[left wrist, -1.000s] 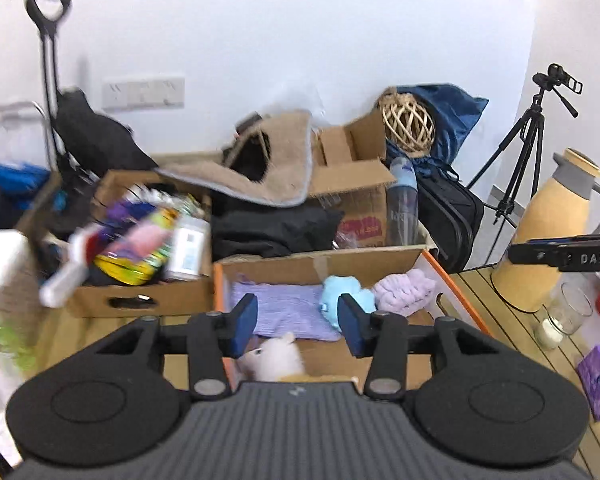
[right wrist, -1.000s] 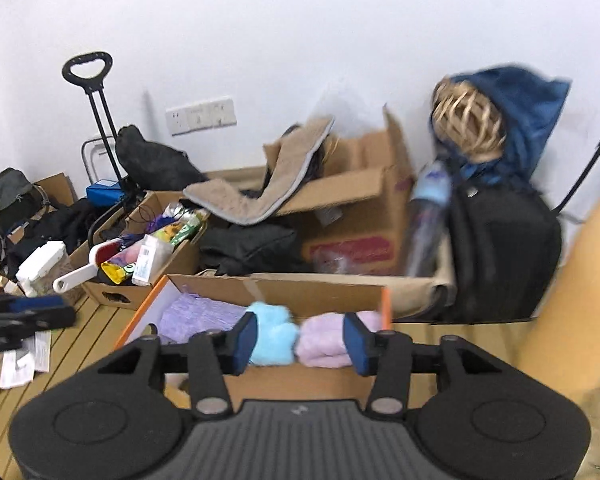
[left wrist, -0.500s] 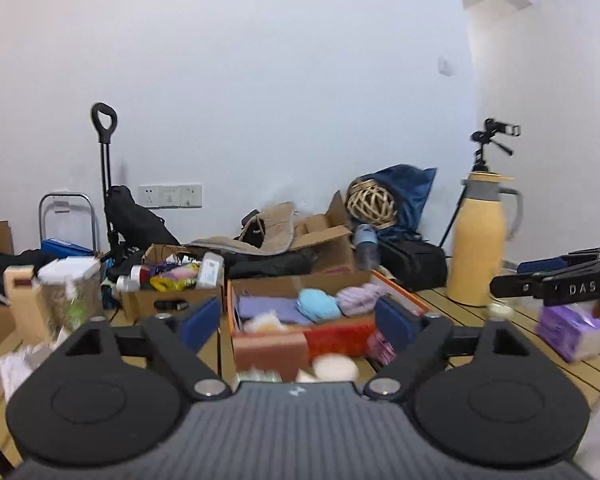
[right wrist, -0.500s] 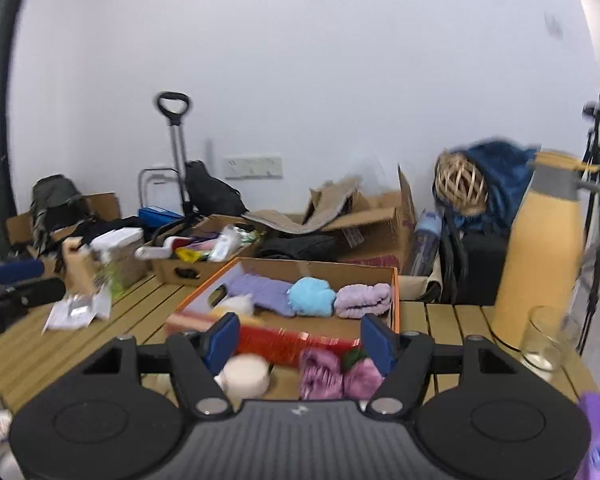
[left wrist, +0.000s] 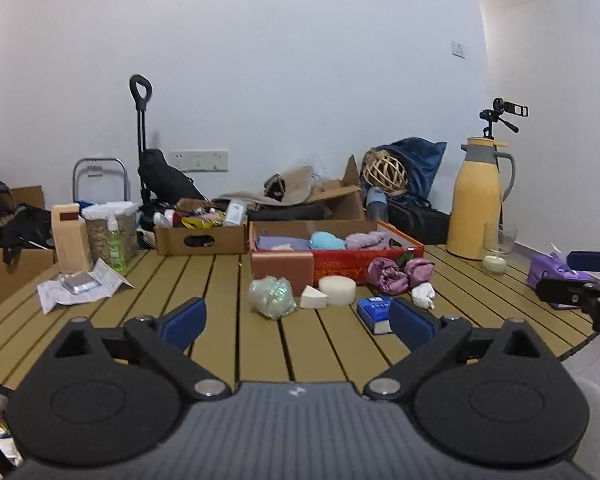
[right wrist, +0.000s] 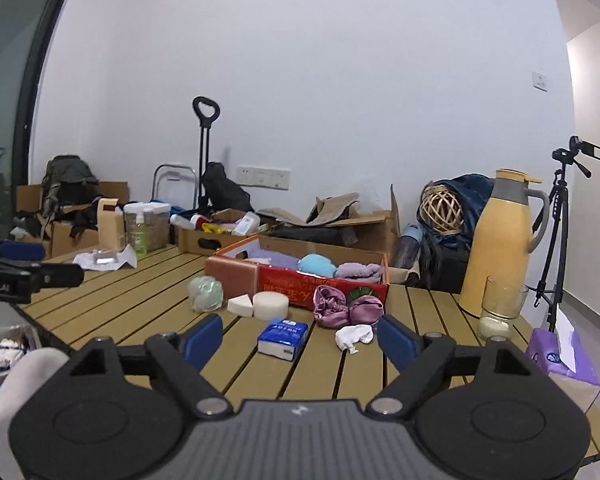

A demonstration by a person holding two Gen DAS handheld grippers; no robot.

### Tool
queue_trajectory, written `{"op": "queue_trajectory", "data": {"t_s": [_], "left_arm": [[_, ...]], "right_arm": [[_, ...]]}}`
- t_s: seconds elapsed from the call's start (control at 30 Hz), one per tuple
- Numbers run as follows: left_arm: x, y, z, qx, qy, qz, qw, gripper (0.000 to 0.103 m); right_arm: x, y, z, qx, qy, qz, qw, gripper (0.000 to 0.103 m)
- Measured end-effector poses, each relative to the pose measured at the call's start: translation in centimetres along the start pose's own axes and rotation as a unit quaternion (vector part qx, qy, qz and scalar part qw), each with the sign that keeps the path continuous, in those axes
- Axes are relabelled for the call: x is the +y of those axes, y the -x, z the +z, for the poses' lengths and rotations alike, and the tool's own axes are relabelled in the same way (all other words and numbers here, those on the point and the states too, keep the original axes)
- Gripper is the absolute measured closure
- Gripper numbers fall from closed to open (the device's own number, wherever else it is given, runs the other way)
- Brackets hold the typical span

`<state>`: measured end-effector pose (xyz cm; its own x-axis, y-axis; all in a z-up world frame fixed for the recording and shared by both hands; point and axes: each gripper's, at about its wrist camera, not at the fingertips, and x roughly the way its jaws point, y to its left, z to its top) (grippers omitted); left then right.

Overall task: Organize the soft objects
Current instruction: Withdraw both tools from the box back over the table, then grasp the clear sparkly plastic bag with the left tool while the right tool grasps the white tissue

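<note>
Both the left gripper (left wrist: 298, 320) and the right gripper (right wrist: 300, 338) have just been opening; their jaws stand wide apart over the slatted table (left wrist: 220, 280) with nothing between them. The red cardboard box (left wrist: 380, 262) holds a blue plush (left wrist: 326, 240) and lilac cloth (left wrist: 366, 239), while a purple satin scrunchie (right wrist: 346, 305), round sponge (right wrist: 271, 303), tissue pack (right wrist: 283, 338) and white sock (right wrist: 354, 336) lie just before it.

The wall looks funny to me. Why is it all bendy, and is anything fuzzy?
Left wrist view: the fisheye lens curves the table slats and darkens the corners; things look sharp. Right wrist view: the door frame bows the same way, and the green bundle looks slightly soft.
</note>
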<state>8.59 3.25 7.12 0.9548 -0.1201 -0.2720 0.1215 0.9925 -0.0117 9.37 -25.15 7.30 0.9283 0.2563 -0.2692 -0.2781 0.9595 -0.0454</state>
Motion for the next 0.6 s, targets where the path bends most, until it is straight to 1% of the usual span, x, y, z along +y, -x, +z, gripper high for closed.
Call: {"op": "queue_trajectory", "data": {"t_s": [0.17, 0.33, 0.47, 0.57, 0.6], "left_arm": [[0.0, -2.1, -0.8, 0.024, 0.0, -0.002, 0.9997, 0.003], [0.1, -6.3, -1.1, 0.051, 0.003, -0.005, 0.9987, 0.004], [0.5, -10.1, -1.0, 0.066, 0.012, -0.009, 0.9977, 0.004], [0.5, -13.2, -0.8, 0.08, 0.01, -0.012, 0.9966, 0.012], [0.5, -14.1, -0.7, 0.083, 0.009, -0.014, 0.9964, 0.017]], "right_arm": [[0.0, -1.4, -0.8, 0.011, -0.011, 0.009, 1.0, 0.019], [-0.6, -5.0, -1.5, 0.036, -0.026, 0.013, 0.999, 0.021], [-0.9, -8.9, -1.7, 0.064, -0.033, 0.022, 0.997, 0.029], [-0.8, -12.0, -1.7, 0.08, -0.034, 0.031, 0.996, 0.031], [-0.8, -13.1, -1.7, 0.085, -0.034, 0.033, 0.995, 0.031]]}}
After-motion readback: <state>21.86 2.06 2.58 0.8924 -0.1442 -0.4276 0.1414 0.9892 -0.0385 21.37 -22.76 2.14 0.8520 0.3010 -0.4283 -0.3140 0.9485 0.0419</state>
